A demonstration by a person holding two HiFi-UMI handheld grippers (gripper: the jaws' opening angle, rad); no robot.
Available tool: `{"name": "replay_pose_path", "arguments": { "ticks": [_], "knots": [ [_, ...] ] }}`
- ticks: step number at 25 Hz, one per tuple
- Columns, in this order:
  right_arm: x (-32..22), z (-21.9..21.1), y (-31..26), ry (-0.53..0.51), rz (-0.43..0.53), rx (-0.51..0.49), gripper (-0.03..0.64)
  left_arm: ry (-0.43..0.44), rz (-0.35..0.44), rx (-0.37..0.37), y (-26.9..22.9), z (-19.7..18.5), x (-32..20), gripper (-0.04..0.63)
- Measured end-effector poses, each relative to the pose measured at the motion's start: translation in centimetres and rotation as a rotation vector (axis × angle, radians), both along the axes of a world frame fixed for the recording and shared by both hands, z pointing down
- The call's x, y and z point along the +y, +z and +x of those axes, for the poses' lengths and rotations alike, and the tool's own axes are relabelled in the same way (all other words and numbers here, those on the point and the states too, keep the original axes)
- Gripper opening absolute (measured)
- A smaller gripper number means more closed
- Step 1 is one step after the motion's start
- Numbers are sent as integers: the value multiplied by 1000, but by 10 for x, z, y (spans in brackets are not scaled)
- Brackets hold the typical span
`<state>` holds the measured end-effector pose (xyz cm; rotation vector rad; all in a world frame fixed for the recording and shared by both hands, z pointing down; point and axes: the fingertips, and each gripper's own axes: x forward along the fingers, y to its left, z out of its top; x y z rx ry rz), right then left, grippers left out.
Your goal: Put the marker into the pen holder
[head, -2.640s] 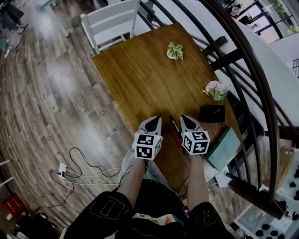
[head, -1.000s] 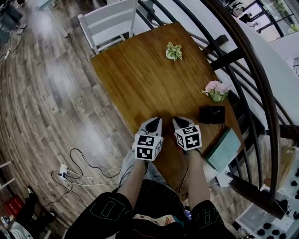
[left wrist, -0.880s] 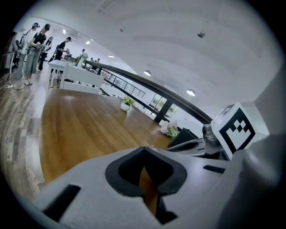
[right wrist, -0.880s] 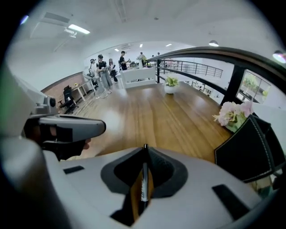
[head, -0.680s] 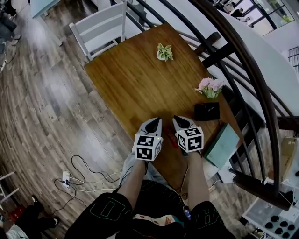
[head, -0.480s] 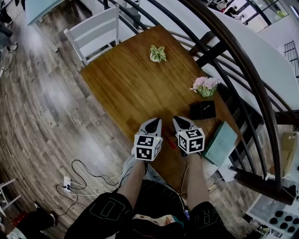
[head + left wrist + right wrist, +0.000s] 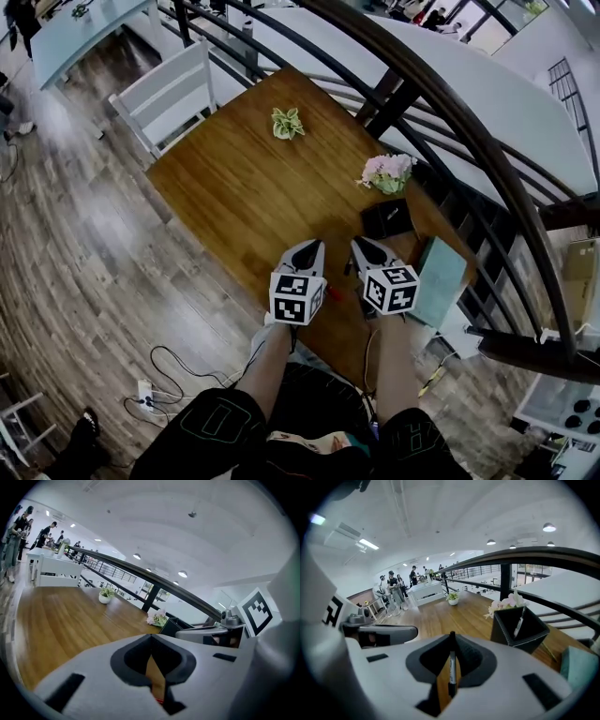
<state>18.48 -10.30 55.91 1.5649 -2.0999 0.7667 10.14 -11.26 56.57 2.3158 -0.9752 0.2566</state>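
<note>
Railing (image 7: 450,117) is curving close along the right side of the wooden table (image 7: 234,187), while bare wood is opening out ahead and to my left, up to a small potted plant (image 7: 286,123). I am holding both grippers over the table's near edge. My right gripper (image 7: 452,637) is pinching a black marker (image 7: 451,665) between its jaws. The black pen holder (image 7: 520,627) is standing ahead to its right, apart from it, with one pen (image 7: 519,622) leaning inside and pink flowers (image 7: 506,604) just behind. My left gripper (image 7: 151,641) is sitting closed, gripping nothing.
</note>
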Motion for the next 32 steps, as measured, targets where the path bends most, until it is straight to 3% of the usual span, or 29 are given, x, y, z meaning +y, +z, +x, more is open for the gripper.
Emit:
{"name": "replay_pose_path", "arguments": {
  "ticks": [8,25,32],
  "knots": [
    [-3,26,-28,117,91,-104,43,42,27,13,-17,20,-1,6],
    [2,84,-80,281,240,-166,43,134,78,-2,-41,60,-9,6],
    [-6,108,-100,300,285,-158,43,139,72,15,-44,83,-17,6]
  ]
}}
